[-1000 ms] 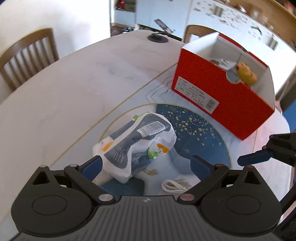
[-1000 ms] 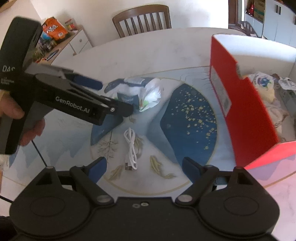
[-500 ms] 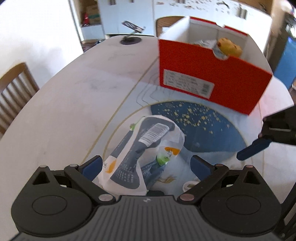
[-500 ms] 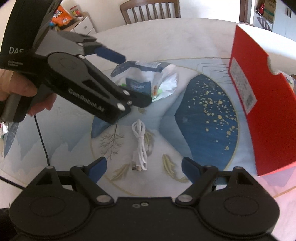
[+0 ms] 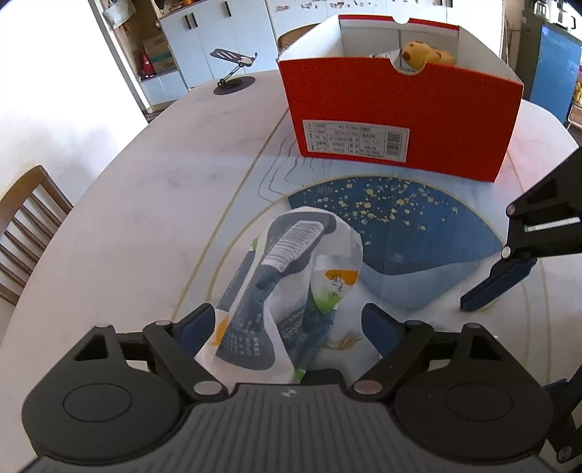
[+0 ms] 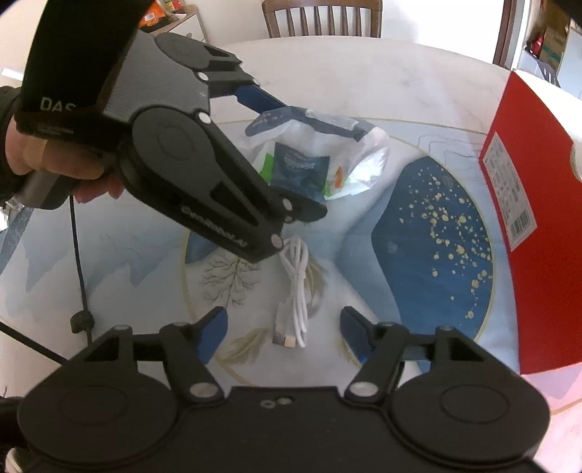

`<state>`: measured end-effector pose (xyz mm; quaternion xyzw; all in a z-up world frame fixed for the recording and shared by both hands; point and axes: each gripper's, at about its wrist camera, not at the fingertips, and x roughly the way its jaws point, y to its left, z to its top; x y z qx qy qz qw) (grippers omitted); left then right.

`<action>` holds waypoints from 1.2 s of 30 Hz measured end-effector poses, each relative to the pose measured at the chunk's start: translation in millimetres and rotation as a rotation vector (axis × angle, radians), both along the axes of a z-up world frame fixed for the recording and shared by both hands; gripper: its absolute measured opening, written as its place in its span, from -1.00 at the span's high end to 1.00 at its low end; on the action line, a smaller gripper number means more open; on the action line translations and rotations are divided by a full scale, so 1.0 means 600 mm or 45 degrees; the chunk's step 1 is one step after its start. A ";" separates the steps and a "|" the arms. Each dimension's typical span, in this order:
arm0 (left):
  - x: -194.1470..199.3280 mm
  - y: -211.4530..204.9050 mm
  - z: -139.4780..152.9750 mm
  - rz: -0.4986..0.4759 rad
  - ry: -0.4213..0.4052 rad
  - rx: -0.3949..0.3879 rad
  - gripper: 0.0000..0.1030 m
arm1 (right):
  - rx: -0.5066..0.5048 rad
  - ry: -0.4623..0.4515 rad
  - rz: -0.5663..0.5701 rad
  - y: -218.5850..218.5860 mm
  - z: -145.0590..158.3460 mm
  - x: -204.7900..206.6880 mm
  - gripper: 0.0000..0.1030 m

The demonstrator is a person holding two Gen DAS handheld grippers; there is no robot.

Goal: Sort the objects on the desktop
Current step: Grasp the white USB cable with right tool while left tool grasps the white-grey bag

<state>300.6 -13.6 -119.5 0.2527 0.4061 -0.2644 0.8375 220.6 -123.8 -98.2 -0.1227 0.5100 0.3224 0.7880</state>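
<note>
A crumpled white, grey and blue plastic packet point(image 5: 291, 287) lies on the patterned mat. My left gripper point(image 5: 287, 327) is open, its fingers on either side of the packet's near end. The packet also shows in the right wrist view point(image 6: 320, 156), with the left gripper point(image 6: 276, 152) over it. A coiled white USB cable point(image 6: 296, 287) lies on the mat between the open fingers of my right gripper point(image 6: 283, 327). A red shoe box point(image 5: 400, 120) stands at the far side of the mat, holding a yellow plush toy point(image 5: 425, 54) and other items.
The round white table point(image 5: 145, 189) has wooden chairs at its left point(image 5: 25, 225) and far side point(image 6: 323, 18). A black laptop stand point(image 5: 232, 69) sits at the table's back edge. A black cord point(image 6: 78, 269) trails from the left gripper.
The left gripper has swung round to face the red box squarely and moved in over the packet. The right gripper has moved closer to the white cable, which now lies between its fingers.
</note>
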 end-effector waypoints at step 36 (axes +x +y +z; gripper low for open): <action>-0.018 -0.009 0.010 0.187 0.097 -0.064 0.36 | 0.013 0.061 -0.177 -0.055 0.001 0.026 0.67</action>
